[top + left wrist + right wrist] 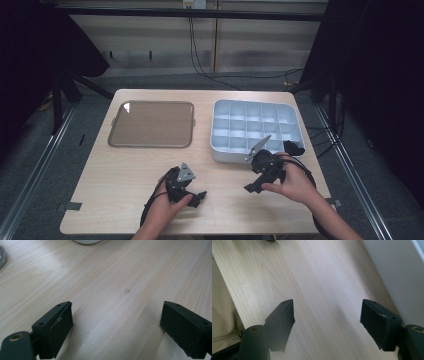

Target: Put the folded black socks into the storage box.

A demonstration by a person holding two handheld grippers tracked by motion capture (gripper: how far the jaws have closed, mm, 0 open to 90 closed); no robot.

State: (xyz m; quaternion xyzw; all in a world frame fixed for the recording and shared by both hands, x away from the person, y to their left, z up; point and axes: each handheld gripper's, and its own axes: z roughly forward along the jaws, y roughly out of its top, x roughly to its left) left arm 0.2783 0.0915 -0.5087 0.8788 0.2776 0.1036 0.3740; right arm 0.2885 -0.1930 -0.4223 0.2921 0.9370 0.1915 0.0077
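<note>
Nearest the camera, the person's two hands come in over the near edge of the table (125, 195), each holding a gripper. The left gripper (198, 197) rests low on the near middle of the bare wood, its jaws spread wide with nothing between them. The right gripper (251, 188) sits to the right of it, jaws also wide apart and empty, just beside the near wall of the white compartment tray (220, 152); in the right gripper view that white wall (392, 277) runs close along the right jaw.

The tray stands at the far right of the table, its compartments apparently empty. Its clear lid (151, 124) lies flat at the far left, well apart from the tray.

The main risk, as I judge it, is the right gripper catching the tray's near wall and shoving it away. The lid lies flush on the wood, so jaws reaching for it may skid off its thin edge.
</note>
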